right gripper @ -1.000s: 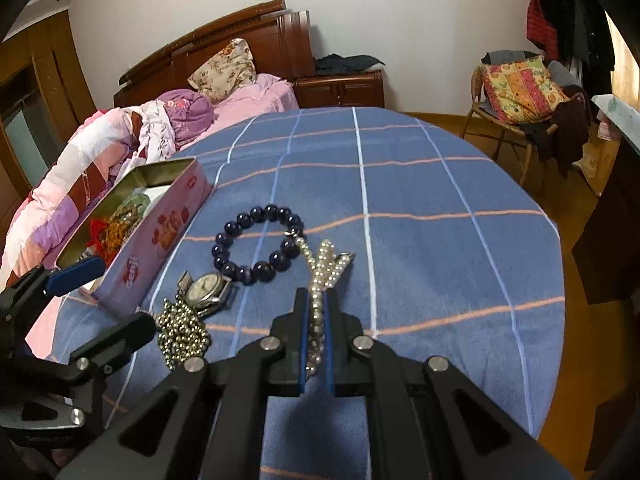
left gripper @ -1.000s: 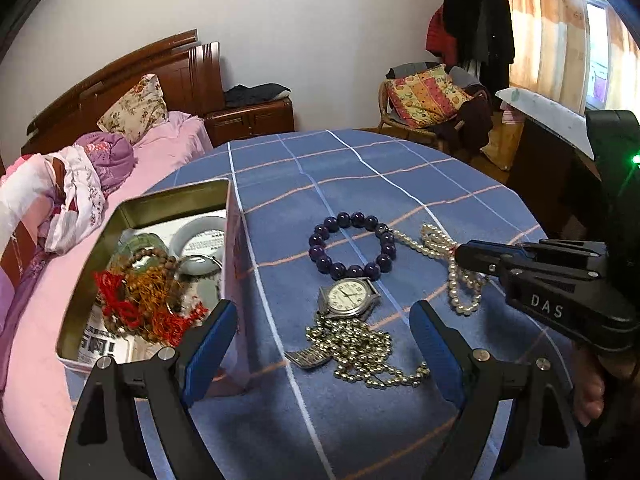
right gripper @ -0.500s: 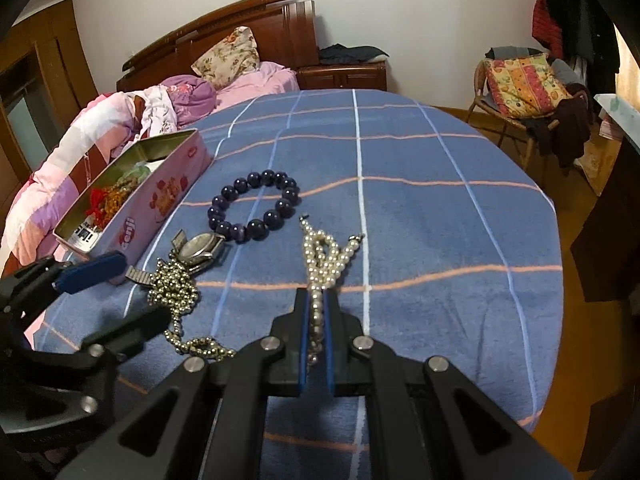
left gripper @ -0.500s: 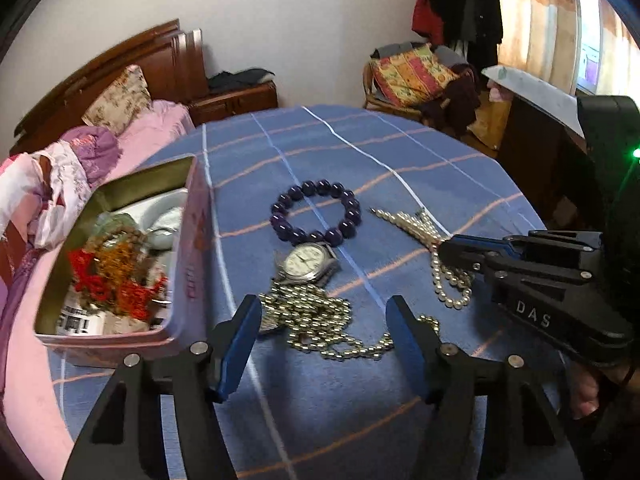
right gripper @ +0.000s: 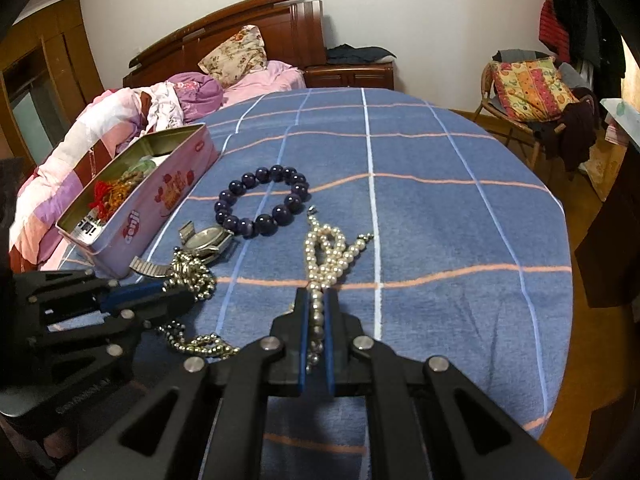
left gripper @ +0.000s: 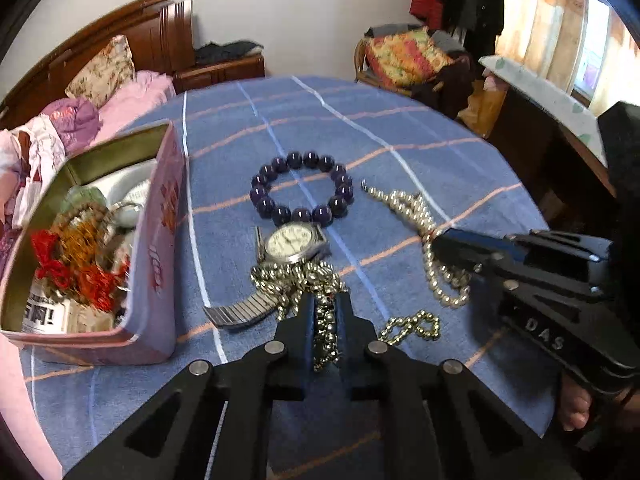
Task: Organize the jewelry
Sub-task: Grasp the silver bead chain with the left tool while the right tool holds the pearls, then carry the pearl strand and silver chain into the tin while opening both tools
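At lower centre of the left wrist view, left gripper (left gripper: 326, 322) closing on a bunch of gold ball chain (left gripper: 304, 280), links already pinched between the blue pads. At lower centre of the right wrist view, right gripper (right gripper: 317, 320) clamped narrow on a doubled strand of pearl necklace (right gripper: 330, 252). Both strands lying on blue checked cloth (right gripper: 440, 200), chain just below watch (left gripper: 294, 242), pearls to the right of purple bracelet (left gripper: 302, 188), watch touching the bracelet's lower edge. Pink tin (left gripper: 154, 248) at left, open, already holding red and amber pieces. Chain: small shiny metal balls, heaped, one loop trailing toward lower right. Pearls: cream, folded in several loops, clasp ends splayed at top. Judged light, limp and slippery; likely to sag, swing and slide through pads if gripped at a single strand, so best taken at a gathered bunch near the middle. Chain possibly tangled with the watch band (left gripper: 240, 312); cannot tell.
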A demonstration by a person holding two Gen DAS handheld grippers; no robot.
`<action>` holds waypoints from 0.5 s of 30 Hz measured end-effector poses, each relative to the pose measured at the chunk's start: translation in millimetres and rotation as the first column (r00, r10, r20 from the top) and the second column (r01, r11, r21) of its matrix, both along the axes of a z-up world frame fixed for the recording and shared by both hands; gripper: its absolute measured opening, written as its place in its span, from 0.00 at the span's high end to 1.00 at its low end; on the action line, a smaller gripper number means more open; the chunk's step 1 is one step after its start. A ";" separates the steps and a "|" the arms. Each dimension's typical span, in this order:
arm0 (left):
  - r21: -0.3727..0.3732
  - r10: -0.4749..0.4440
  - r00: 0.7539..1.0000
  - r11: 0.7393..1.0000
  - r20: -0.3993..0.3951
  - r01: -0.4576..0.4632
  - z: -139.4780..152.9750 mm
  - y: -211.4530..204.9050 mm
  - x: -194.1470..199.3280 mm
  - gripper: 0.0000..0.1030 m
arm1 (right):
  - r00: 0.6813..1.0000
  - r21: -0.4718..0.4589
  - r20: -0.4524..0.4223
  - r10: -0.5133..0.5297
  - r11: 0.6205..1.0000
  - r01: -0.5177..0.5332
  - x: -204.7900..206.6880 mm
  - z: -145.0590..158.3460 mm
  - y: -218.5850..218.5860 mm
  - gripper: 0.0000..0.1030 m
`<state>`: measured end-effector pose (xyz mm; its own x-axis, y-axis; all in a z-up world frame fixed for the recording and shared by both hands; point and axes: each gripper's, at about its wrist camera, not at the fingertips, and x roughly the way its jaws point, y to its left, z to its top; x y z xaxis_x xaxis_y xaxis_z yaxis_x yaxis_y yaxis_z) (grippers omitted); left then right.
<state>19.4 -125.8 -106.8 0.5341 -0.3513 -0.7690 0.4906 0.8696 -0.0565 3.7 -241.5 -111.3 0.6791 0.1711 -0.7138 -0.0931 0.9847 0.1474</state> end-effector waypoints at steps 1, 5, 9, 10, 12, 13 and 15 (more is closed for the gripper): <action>0.000 0.000 1.000 1.000 0.020 0.000 4.1 1.2 -1.9 0.91 | 1.000 0.002 0.003 0.002 1.000 -0.002 -0.3 1.1 0.1 0.91; -0.022 0.012 0.996 1.000 0.086 -0.010 24.2 7.7 -4.8 0.91 | 1.000 0.008 0.019 0.005 1.000 -0.005 -2.3 7.5 -0.2 0.91; -0.054 0.025 0.992 0.998 0.124 -0.018 42.0 15.1 -4.0 0.91 | 0.999 0.022 0.042 0.010 1.000 -0.011 -6.2 16.9 0.1 0.91; -0.060 0.028 0.991 0.998 0.134 -0.020 45.8 16.7 -3.9 0.91 | 0.999 0.023 0.047 0.012 1.000 -0.013 -6.2 18.5 0.8 0.91; -0.070 0.037 0.988 0.997 0.148 -0.027 52.7 20.0 -3.0 0.91 | 0.998 0.024 0.058 0.015 1.000 -0.016 -7.2 23.4 2.0 0.91; -0.073 0.039 0.988 0.997 0.152 -0.028 54.3 20.9 -2.2 0.91 | 0.998 0.028 0.064 0.016 0.999 -0.017 -7.4 25.4 2.6 0.91; -0.075 0.055 0.984 0.996 0.168 -0.042 59.7 24.3 -0.5 0.91 | 0.997 0.031 0.079 0.020 0.999 -0.023 -8.6 30.8 4.6 0.91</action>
<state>18.9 -101.5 -47.1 0.6725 -0.3719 -0.6398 0.4556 0.8894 -0.0381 -4.9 -236.9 -80.4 0.7291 0.2082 -0.6520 -0.1268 0.9772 0.1702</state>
